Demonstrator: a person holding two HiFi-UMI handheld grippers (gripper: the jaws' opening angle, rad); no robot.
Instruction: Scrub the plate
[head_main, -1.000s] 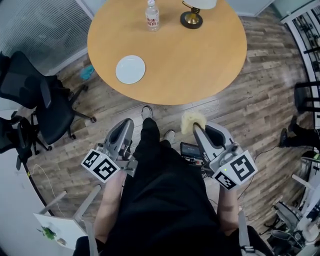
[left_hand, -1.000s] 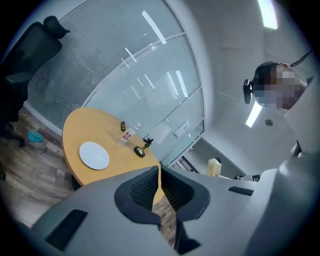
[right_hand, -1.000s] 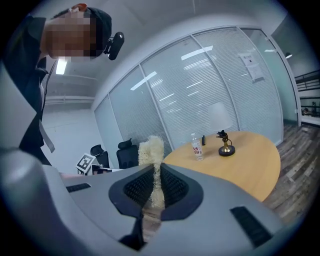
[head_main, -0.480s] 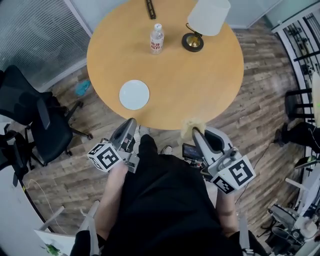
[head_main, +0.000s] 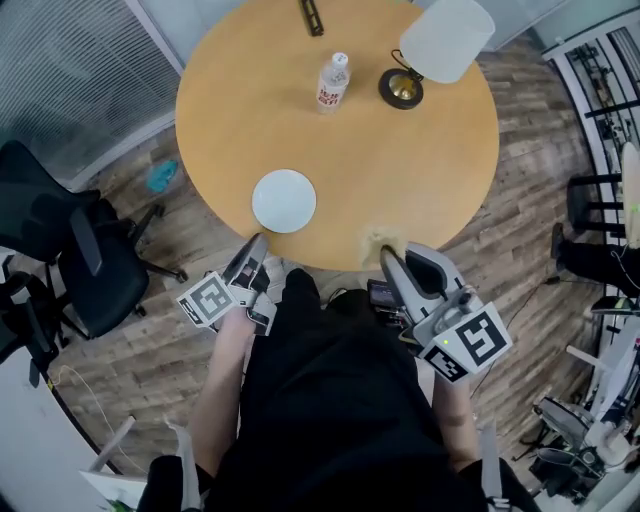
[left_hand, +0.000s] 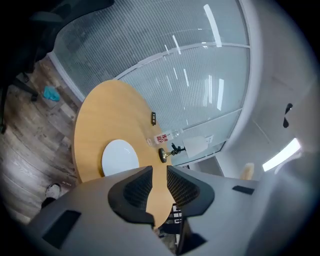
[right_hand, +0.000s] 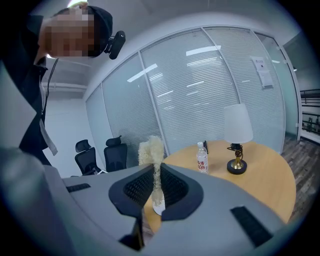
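Plate (head_main: 284, 201): white, round, lies flat on the round wooden bench (head_main: 420, 180), near the bench edge closest to the person, left of centre. Nothing rests on it.

Left tool (head_main: 257, 246): held low over the floor, just short of the bench edge, tip pointing up toward the plate. The plate sits just ahead of this tip and slightly to its right, apart from it, no contact. In the left gripper view the jaws are opening; a narrow gap stands between the pads with nothing in it, only bench surface showing through.

Right tool (head_main: 386, 254): at the bench edge, to the right of the plate and apart from it. Its jaws are clamped on a pale yellow, frizzy scrubber (head_main: 378, 240), which sticks out past the jaw tips and overlaps the bench rim in the head view. Scrubber and plate are not touching.

Further back on the bench: a clear bottle (head_main: 332, 83) with a red label, upright, and a lamp (head_main: 440, 42) with a white shade beside it, both well apart from the plate. A black office chair (head_main: 70, 250) stands on the floor to the left.
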